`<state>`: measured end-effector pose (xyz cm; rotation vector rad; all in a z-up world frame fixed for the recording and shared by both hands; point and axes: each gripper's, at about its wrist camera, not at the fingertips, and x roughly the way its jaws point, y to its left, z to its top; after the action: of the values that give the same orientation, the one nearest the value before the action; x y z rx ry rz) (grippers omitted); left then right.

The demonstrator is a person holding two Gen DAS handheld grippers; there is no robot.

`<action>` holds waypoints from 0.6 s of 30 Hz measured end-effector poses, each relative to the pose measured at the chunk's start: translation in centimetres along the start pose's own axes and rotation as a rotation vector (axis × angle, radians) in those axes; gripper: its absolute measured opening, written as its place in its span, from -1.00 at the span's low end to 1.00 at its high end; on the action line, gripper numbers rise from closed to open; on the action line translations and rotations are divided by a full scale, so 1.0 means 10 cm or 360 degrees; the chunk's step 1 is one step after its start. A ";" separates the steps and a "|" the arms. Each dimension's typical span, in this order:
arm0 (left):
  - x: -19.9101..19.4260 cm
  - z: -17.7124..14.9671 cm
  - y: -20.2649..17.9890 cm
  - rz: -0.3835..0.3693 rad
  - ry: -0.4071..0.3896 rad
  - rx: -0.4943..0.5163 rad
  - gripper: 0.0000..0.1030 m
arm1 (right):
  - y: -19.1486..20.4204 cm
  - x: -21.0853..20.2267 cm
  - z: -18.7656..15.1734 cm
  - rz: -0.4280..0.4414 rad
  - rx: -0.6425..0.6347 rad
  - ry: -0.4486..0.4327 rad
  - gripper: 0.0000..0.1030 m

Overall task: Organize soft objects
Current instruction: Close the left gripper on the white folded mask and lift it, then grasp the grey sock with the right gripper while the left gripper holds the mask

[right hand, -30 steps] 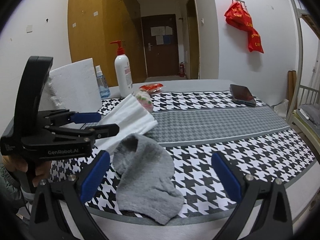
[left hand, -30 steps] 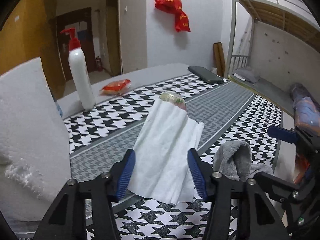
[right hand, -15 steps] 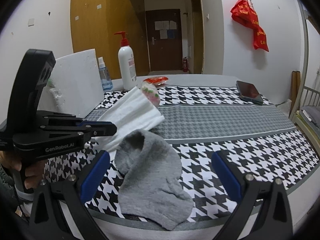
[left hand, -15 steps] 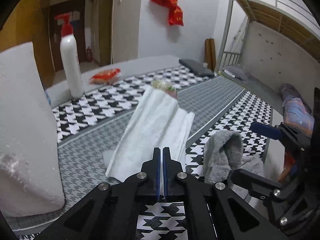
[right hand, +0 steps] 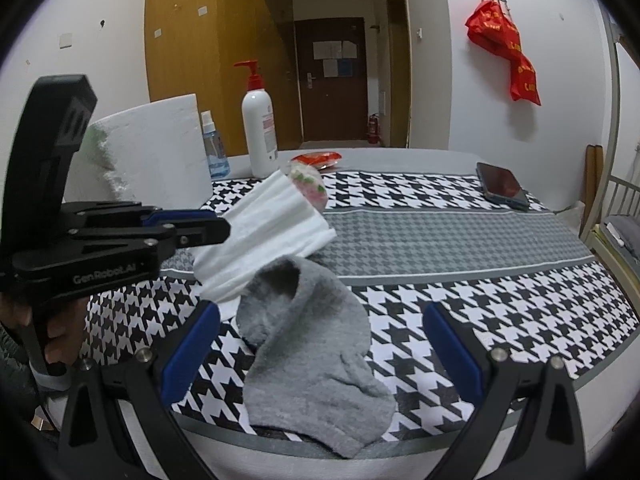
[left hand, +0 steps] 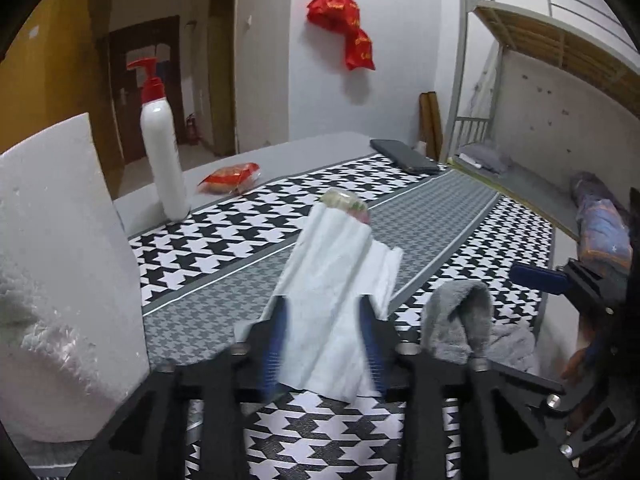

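Here the white folded cloth (left hand: 340, 280) lies on the tabletop (left hand: 224, 240), its long axis running from the left tongs (left hand: 322, 344) away toward the pump bottle (left hand: 162, 148), far end propped on a small wrapped packet (left hand: 346, 202). The left tongs have just been opening and straddle its near end, pads apart. Right tongs (right hand: 320, 356) gape around the grey sock (right hand: 308, 344).

Both handheld tools are matte black plastic frames with silver screw heads and blue pads lining their fingers. The left tool (right hand: 188, 220) bears pale "GenRobot.AI" lettering on its side; the right tool (right hand: 320, 344) shows no marking. A dark, possibly knitted sleeve (right hand: 12, 360) edges the left hand (right hand: 52, 336).
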<state>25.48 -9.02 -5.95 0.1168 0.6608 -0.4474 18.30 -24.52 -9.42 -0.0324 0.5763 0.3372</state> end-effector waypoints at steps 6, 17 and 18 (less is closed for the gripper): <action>0.10 -0.01 0.04 0.0026 0.0073 -0.0011 0.24 | 0.00 -0.02 -0.02 0.0029 -0.0016 0.0012 0.99; 0.27 -0.04 0.09 -0.0036 0.0236 -0.0071 0.14 | 0.07 0.03 -0.08 0.0063 -0.0092 0.0116 0.71; 0.26 -0.04 0.10 -0.0035 0.0232 -0.0073 -0.07 | 0.06 0.05 -0.09 0.0065 -0.0086 0.0135 0.59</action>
<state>27.46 -9.00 -7.89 0.0994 0.8156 -0.4476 18.03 -23.92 -10.39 -0.0872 0.6527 0.3924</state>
